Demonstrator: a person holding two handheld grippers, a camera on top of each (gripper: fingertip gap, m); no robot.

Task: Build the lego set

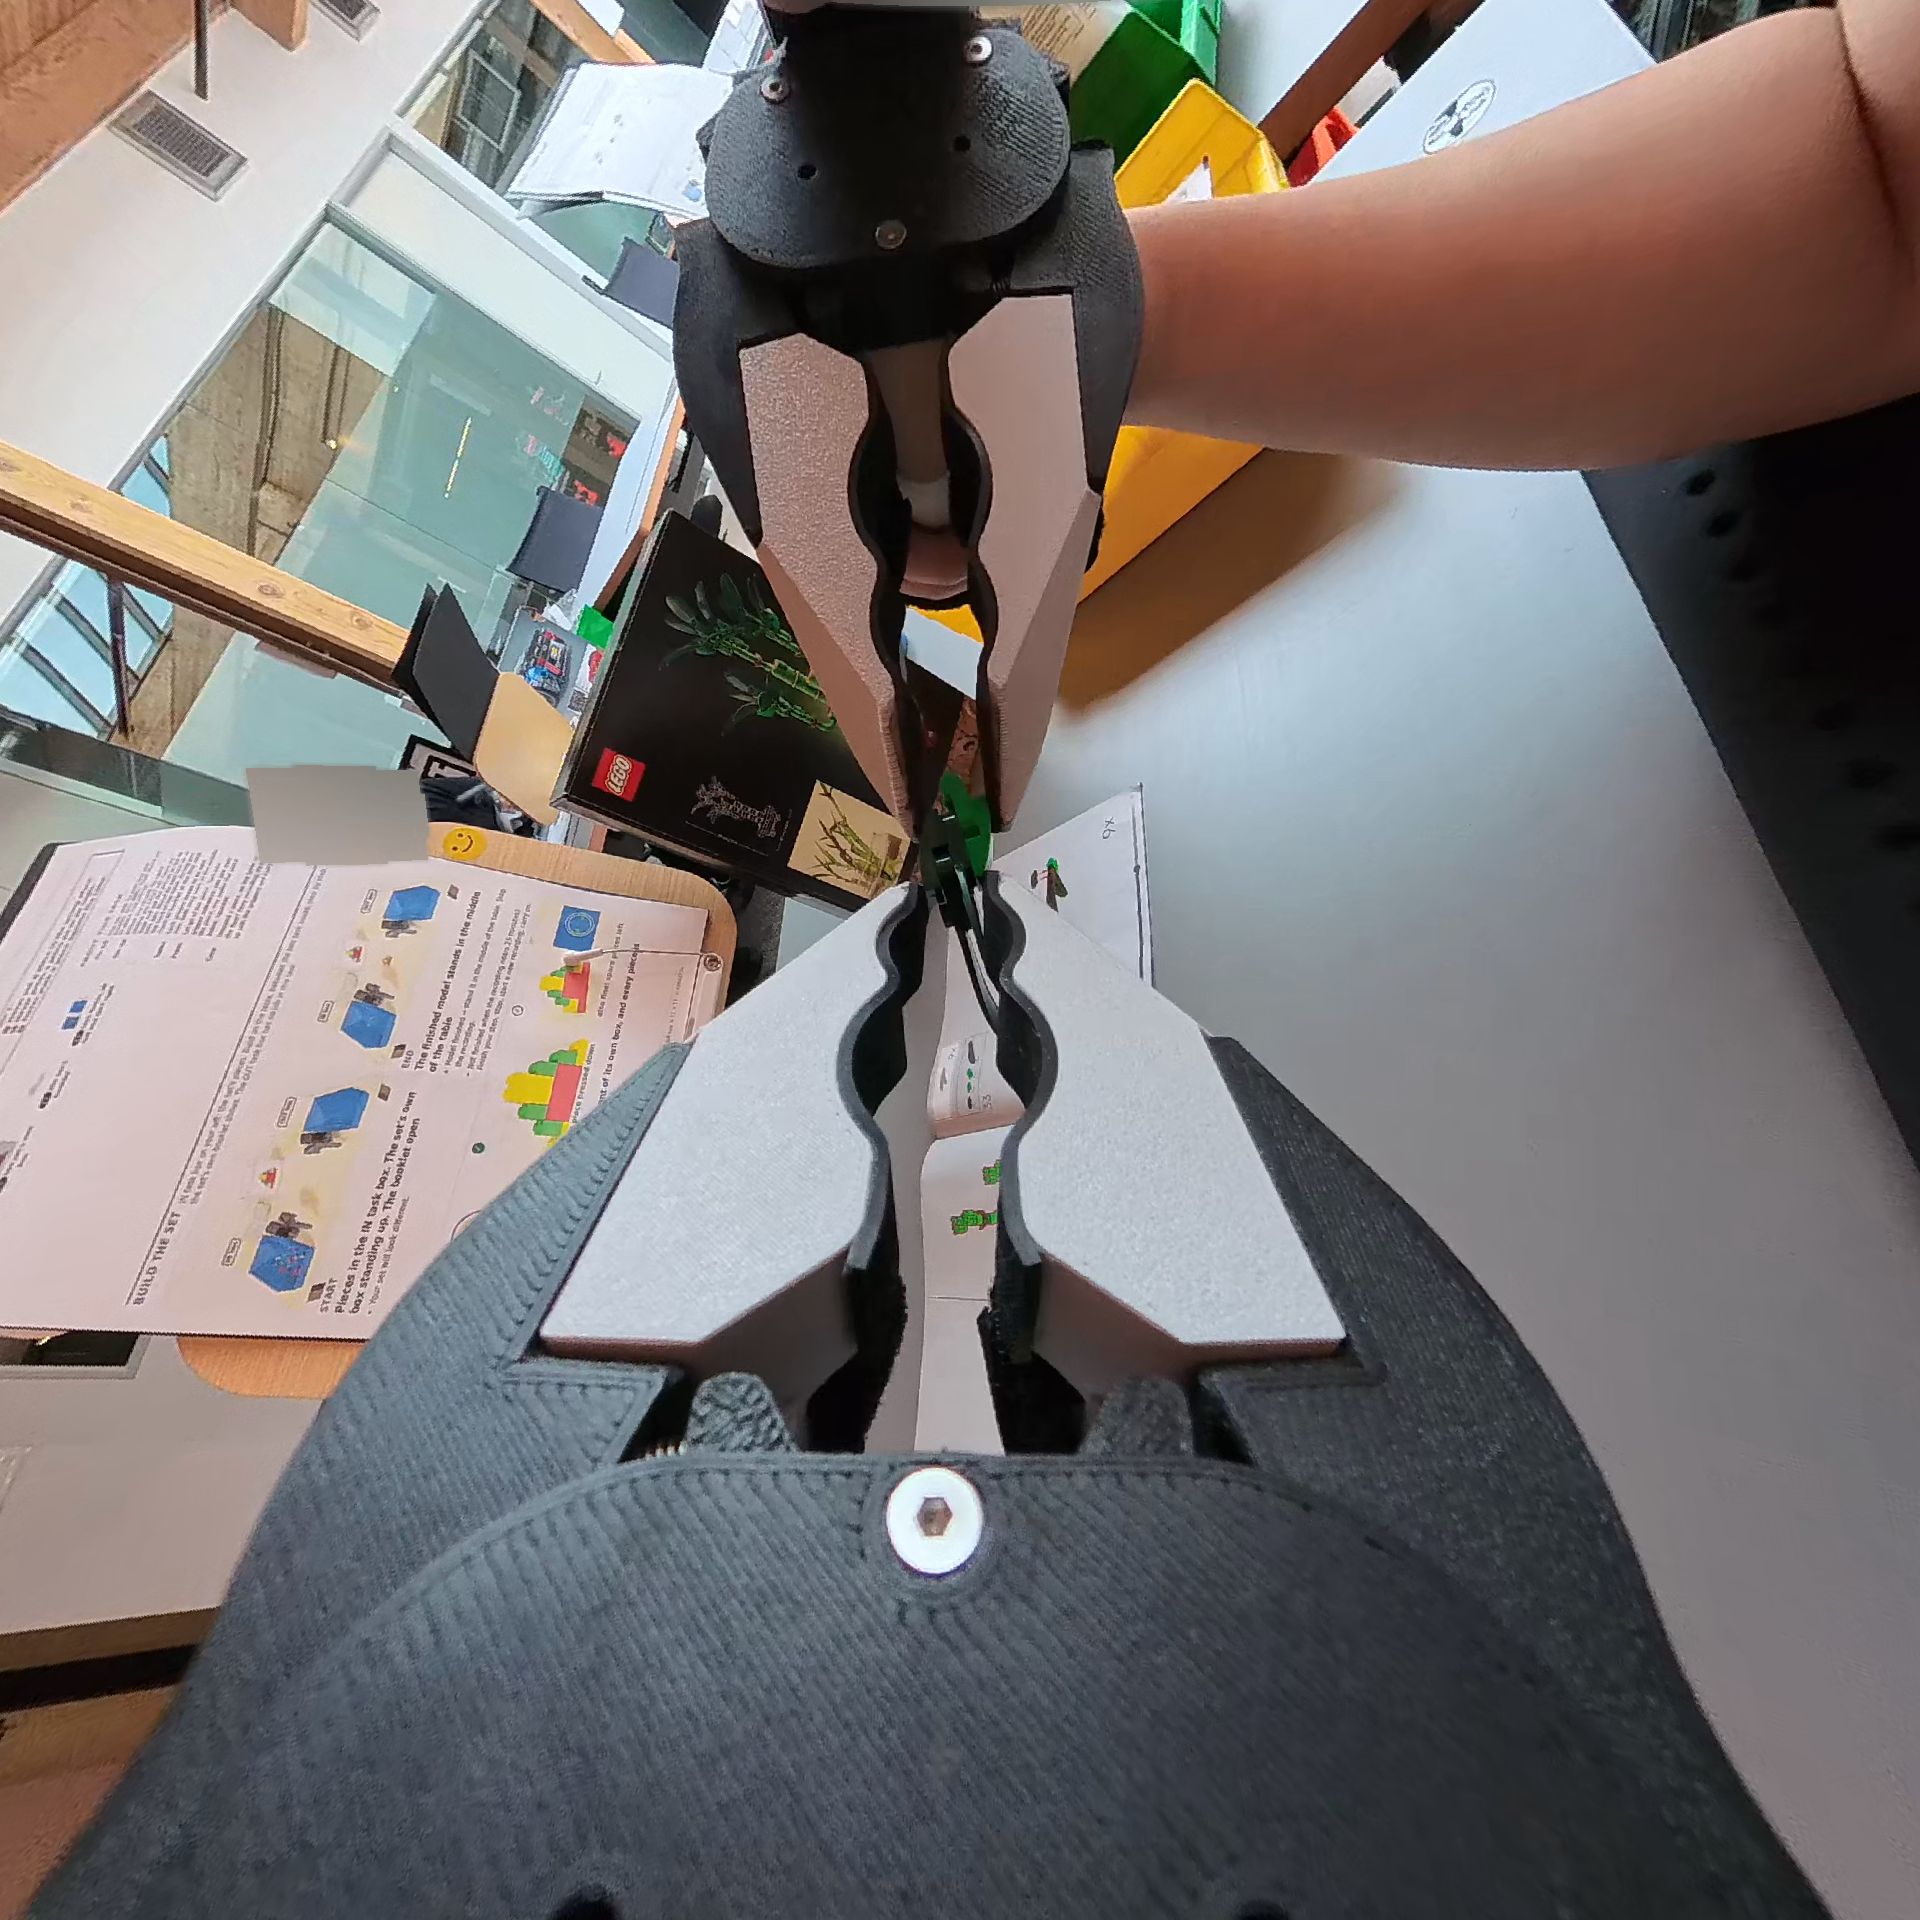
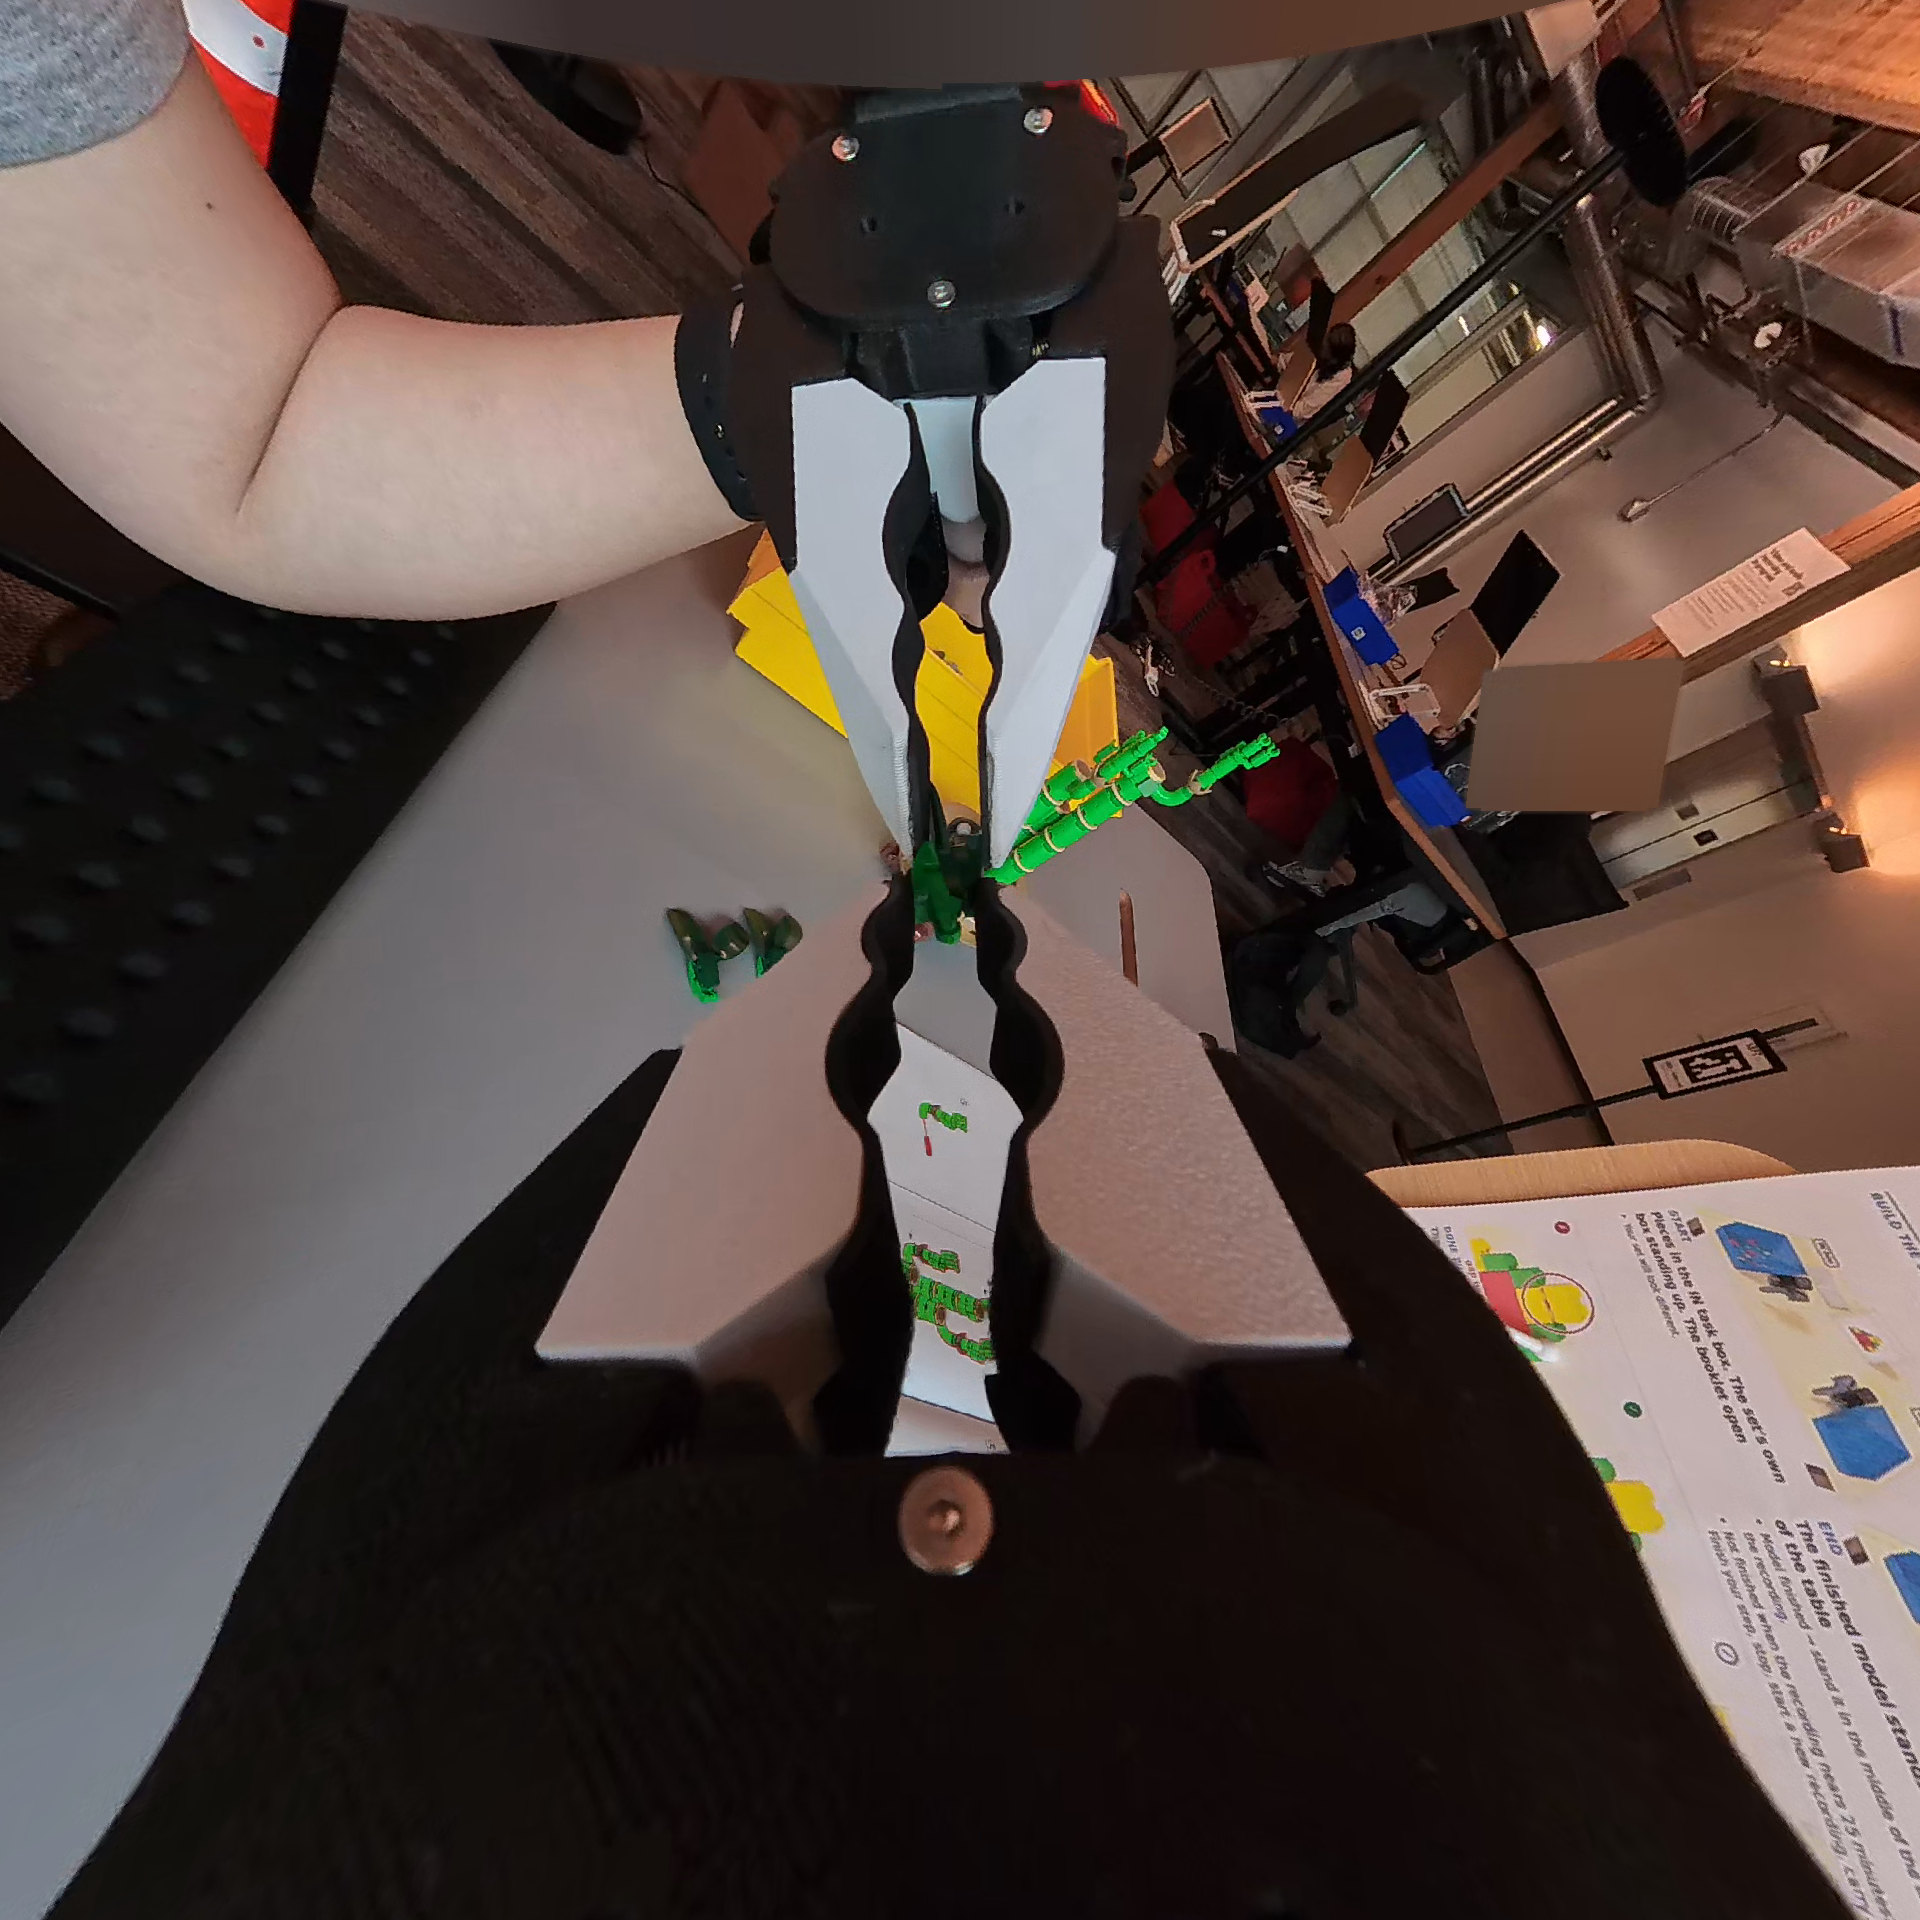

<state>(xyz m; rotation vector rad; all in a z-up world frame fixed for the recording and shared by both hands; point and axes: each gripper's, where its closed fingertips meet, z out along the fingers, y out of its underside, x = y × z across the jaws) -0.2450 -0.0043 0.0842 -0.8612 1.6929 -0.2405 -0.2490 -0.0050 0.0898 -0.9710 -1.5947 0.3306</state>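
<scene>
Over grey table [image 2: 416, 1039], left gripper [image 1: 951, 904] and right gripper [image 2: 940, 914] both clamp green lego piece [image 2: 940, 888], tip to tip, at 12 o'clock

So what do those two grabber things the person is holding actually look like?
Both match: the left gripper and right gripper each have two pale grey wedge fingers lined with wavy black pads, set in a ribbed black printed body with a silver screw. No cables show. One bare arm ends in a grey short sleeve.
</scene>
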